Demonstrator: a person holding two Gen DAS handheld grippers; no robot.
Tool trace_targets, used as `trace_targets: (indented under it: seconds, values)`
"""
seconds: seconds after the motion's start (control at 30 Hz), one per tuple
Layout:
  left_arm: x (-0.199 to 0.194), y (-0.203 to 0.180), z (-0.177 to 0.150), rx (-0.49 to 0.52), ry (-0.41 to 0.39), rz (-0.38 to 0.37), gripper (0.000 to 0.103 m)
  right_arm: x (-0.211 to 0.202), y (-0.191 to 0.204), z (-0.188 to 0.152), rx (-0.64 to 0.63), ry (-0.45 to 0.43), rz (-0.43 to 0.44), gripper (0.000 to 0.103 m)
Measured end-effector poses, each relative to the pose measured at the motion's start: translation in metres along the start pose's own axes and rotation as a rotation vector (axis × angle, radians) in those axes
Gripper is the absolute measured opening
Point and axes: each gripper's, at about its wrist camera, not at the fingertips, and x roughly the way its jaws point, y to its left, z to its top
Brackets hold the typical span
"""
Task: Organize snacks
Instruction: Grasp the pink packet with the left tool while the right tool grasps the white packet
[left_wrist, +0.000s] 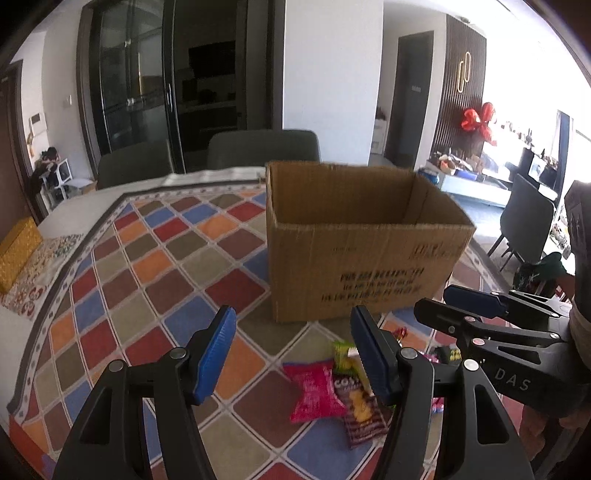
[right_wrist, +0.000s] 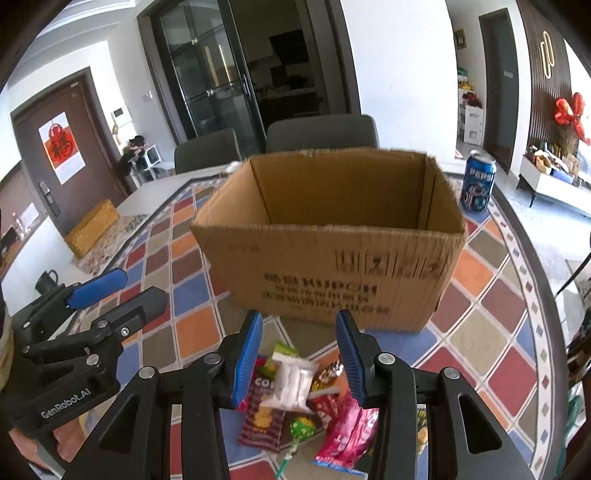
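An open cardboard box (left_wrist: 354, 258) stands on the patterned tablecloth; it also shows in the right wrist view (right_wrist: 332, 258). A heap of snack packets lies in front of it: a pink packet (left_wrist: 314, 391), a dark maroon packet (left_wrist: 360, 410), a green one (left_wrist: 341, 354). In the right wrist view a white packet (right_wrist: 295, 380) lies on top, with a pink packet (right_wrist: 347, 432) and a maroon packet (right_wrist: 264, 417) beside it. My left gripper (left_wrist: 293, 356) is open and empty, left of the heap. My right gripper (right_wrist: 301, 356) is open and empty, just above the heap.
A Pepsi can (right_wrist: 477, 182) stands right of the box. A yellow box (right_wrist: 92, 227) lies at the table's left edge. Two grey chairs (right_wrist: 321, 134) stand behind the table. The right gripper's body (left_wrist: 517, 343) is close on the left gripper's right.
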Motion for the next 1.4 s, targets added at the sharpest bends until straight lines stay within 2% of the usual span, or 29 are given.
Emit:
trace_targets:
  seconds: [0.53,0.9,1.07,1.4]
  values:
    - [0.042,0.001,-0.047,-0.010,0.148,-0.033,0.063,0.039,0.002,-0.036,0.016,0.124,0.025,0.042]
    - [0.071,0.001,-0.058,-0.014,0.224,-0.055,0.062,0.068,-0.003,-0.051,0.058,0.206,0.053,0.042]
    - [0.082,0.000,-0.059,-0.011,0.247,-0.074,0.056,0.078,-0.007,-0.054,0.074,0.228,0.057,0.040]
    - [0.102,0.003,-0.057,-0.044,0.299,-0.111,0.051,0.095,-0.010,-0.052,0.090,0.268,0.063,0.038]
